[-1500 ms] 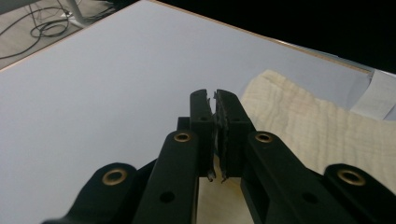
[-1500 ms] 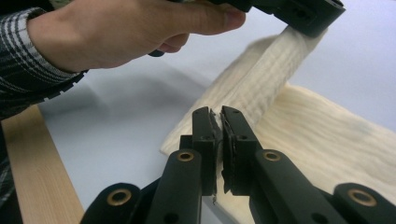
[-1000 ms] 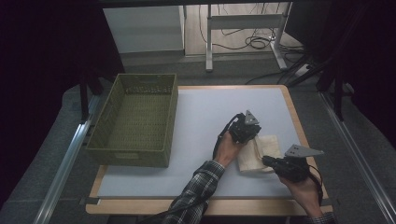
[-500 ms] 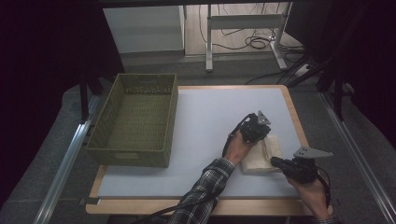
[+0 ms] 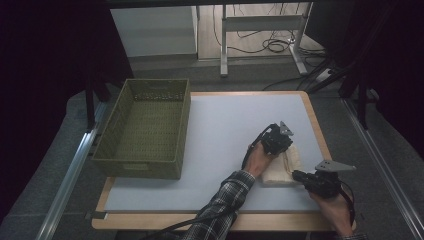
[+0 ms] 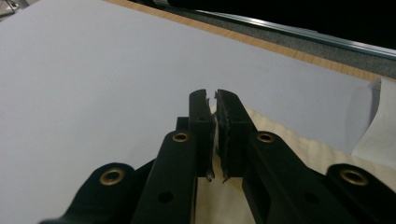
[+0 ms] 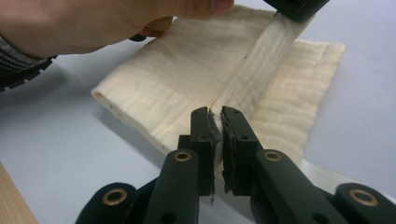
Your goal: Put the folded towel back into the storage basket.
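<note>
The left gripper (image 5: 284, 145) has its jaws pressed together on the far end of a fold of cream cloth (image 5: 285, 167), a thin edge of fabric showing between the pads in the left gripper view. The right gripper (image 5: 298, 176) is likewise pinched tight on the near end of the same fold; in the right gripper view the raised ridge of cloth (image 7: 252, 79) runs from its jaws straight up to the other gripper (image 7: 295, 8) at the top edge. The ridge is lifted a little and pulled taut between the two, while the rest of the cloth lies flat under it.

The cloth sits on the right part of the white table top (image 5: 225, 130), near the front right corner, folded into a small rectangle with layered edges. The left hand (image 5: 259, 159) rests just beside the cloth on its left side, a plaid sleeve (image 5: 225, 197) behind it. The right hand (image 5: 336, 210) comes in from the bottom right.

A green woven basket (image 5: 145, 127) stands on the left part of the table, well apart from the cloth. The table has a wooden rim (image 5: 315, 120).
</note>
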### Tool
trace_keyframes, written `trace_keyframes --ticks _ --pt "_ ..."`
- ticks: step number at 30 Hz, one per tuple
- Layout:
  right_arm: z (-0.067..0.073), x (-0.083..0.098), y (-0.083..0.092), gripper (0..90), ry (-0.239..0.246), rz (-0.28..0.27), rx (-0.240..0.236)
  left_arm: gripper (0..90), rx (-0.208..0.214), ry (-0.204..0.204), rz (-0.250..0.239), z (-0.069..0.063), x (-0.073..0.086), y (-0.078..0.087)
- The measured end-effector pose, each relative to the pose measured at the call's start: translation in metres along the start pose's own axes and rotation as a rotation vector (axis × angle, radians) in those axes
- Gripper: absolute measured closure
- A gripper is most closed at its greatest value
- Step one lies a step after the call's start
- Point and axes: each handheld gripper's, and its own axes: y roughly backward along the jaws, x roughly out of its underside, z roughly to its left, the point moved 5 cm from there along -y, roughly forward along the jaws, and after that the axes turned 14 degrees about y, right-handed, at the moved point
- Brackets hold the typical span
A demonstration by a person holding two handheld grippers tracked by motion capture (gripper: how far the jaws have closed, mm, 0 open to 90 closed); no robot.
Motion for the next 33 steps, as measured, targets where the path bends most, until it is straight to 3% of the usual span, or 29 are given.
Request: trace_keyframes --ticks 2,4,5,6,8,13,17,22,25,27,29,31,33 --pt "0.000 0.002 0.000 82.3 0.000 0.003 0.003 80.8 0.006 0.004 -0.007 0.000 0.000 0.000" --pt "-0.001 0.003 0.001 80.5 -0.005 0.001 0.004 70.1 0.014 0.021 -0.022 -0.001 -0.001 0.000" --pt "-0.001 0.003 0.002 79.7 -0.007 0.000 0.008 70.1 0.013 0.031 -0.035 -0.001 -0.002 0.001" --pt "-0.002 0.002 0.007 77.2 -0.012 -0.004 0.017 59.0 0.013 0.037 -0.048 -0.002 -0.005 0.004" --pt "-0.004 0.001 0.014 75.7 -0.013 -0.008 0.032 52.9 0.005 0.034 -0.055 -0.001 -0.008 0.008" --pt "-0.014 -0.001 0.032 70.3 -0.007 -0.017 0.093 44.1 -0.014 0.037 -0.080 0.003 -0.012 0.024" --pt "-0.021 -0.005 0.038 66.6 -0.022 -0.030 0.114 40.0 -0.038 0.034 -0.080 0.011 -0.010 0.036" --pt "-0.020 -0.009 0.021 57.1 -0.027 -0.009 0.097 36.9 -0.064 0.050 -0.075 0.024 -0.001 0.049" --pt "-0.016 -0.005 0.006 56.0 -0.020 0.022 0.094 36.2 -0.081 0.052 -0.064 0.031 0.007 0.055" --pt "-0.015 -0.001 0.000 59.9 -0.012 0.044 0.102 36.0 -0.093 0.056 -0.057 0.036 0.012 0.058" --pt "-0.015 0.004 -0.003 72.7 0.004 0.082 0.127 36.0 -0.094 0.068 -0.055 0.040 0.017 0.060" --pt "-0.015 0.008 -0.004 83.6 -0.008 0.089 0.106 36.0 -0.094 0.077 -0.056 0.043 0.020 0.061" --pt "-0.016 0.010 -0.003 87.3 -0.019 0.088 0.097 36.0 -0.093 0.084 -0.054 0.045 0.024 0.062"
